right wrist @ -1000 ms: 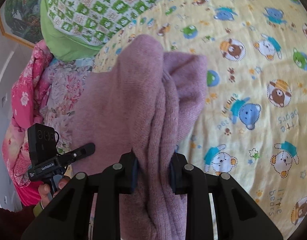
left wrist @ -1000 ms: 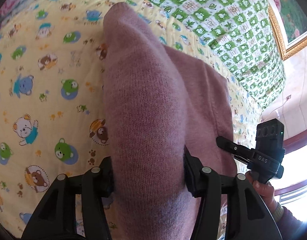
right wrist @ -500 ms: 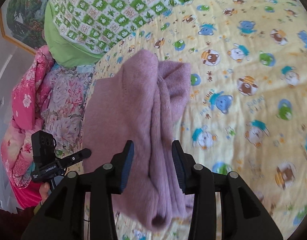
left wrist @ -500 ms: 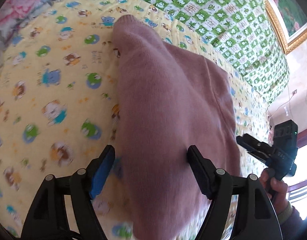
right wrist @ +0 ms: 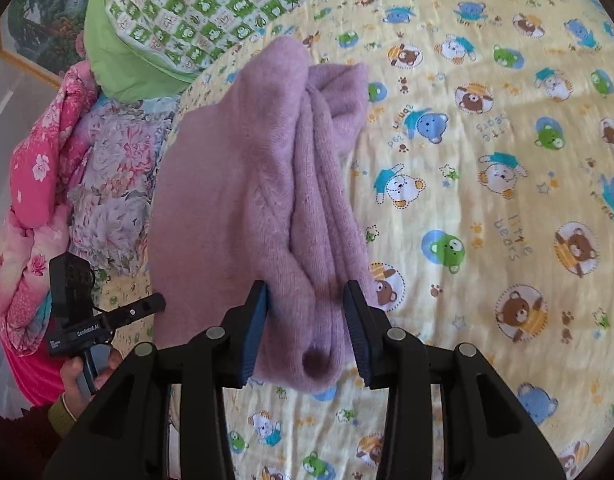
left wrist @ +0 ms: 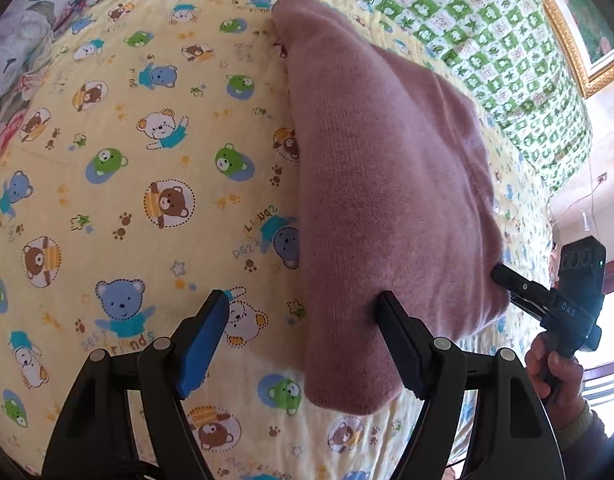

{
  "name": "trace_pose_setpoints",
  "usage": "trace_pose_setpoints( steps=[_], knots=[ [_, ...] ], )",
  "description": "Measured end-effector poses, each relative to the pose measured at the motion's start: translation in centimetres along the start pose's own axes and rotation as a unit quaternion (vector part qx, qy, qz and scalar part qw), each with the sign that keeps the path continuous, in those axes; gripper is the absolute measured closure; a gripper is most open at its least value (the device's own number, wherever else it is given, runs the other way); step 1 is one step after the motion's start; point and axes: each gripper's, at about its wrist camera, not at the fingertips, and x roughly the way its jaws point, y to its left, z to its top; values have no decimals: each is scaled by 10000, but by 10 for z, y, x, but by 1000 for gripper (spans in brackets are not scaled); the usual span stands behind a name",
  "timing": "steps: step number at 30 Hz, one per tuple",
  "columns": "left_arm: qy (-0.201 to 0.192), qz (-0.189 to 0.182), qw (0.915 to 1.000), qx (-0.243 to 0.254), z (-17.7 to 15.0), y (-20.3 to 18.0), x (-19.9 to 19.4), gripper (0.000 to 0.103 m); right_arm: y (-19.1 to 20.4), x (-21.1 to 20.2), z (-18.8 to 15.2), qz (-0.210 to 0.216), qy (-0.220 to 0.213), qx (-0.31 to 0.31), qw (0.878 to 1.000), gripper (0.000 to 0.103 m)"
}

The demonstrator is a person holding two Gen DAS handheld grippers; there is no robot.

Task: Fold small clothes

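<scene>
A mauve knitted sweater lies folded on the yellow bedsheet printed with cartoon bears, a soft, fuzzy bundle running lengthwise away from the near edge of the bed toward the green-checked quilt. Its top layer is smooth and slightly domed, while along one long side the folded layers show as bunched, ribbed ridges stacked against each other. The near end is a rounded, doubled-over fold resting flat on the sheet.
</scene>
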Motion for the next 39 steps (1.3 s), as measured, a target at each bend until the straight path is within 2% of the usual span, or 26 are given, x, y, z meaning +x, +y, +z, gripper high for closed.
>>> trace_pose_setpoints(
  steps=[1, 2, 3, 6, 9, 12, 16, 18, 19, 21, 22, 24, 27, 30, 34, 36, 39],
  knots=[
    [20, 33, 10000, 6, 0, 0, 3, 25, 0, 5, 2, -4, 74, -6, 10000, 64],
    [37, 49, 10000, 3, 1, 0, 5, 25, 0, 10, 3, 27, 149, -37, 9999, 80],
    [58, 67, 10000, -7, 1, -1, 8, 25, 2, 12, 4, 77, 197, -91, 9997, 88],
    [71, 121, 9999, 1, 4, -6, 9, 25, 15, 2, 10, 98, 139, -411, 9990, 91],
    [15, 57, 9999, 119, 8, -18, 4, 25, 26, -35, 22, 243, -264, -585, 9976, 91],
    [95, 62, 9995, 307, 6, -29, 9, 25, 26, -46, 29, 22, -292, -830, 9961, 91],
    [238, 256, 9984, 438, -6, -32, 21, 25, -2, -13, 16, -195, 155, -574, 9980, 90],
    [252, 272, 9982, 472, -10, -29, 23, 25, -16, 1, 4, -151, 255, -352, 9989, 86],
    [252, 254, 9981, 494, -11, -27, 22, 25, -21, 3, 0, -156, 226, -242, 9993, 83],
    [251, 212, 9984, 467, -11, -23, 20, 25, -29, 3, -5, -250, 108, -40, 9996, 65],
    [249, 209, 9985, 437, -11, -22, 18, 25, -29, 3, -6, -287, 109, 11, 9995, 61],
    [208, 206, 9988, 395, -9, -21, 10, 26, -28, -5, -5, -372, 79, 19, 9993, 60],
    [-131, 145, 9991, 383, -3, -29, -16, 29, -18, -32, 2, -416, -360, -137, 9984, 60],
    [-593, -168, 9968, 500, 17, -44, -46, 29, 3, -52, 18, -146, -823, -448, 9955, 60],
    [-813, -381, 9940, 627, 56, -66, -45, 29, 35, -26, 47, 172, -730, -716, 9946, 60],
    [-903, -404, 9927, 694, 73, -78, -39, 29, 48, -4, 61, 203, -682, -833, 9940, 61],
    [-836, -577, 9920, 743, 94, -83, -22, 29, 51, 24, 77, 238, -565, -726, 9955, 63]
  ],
)
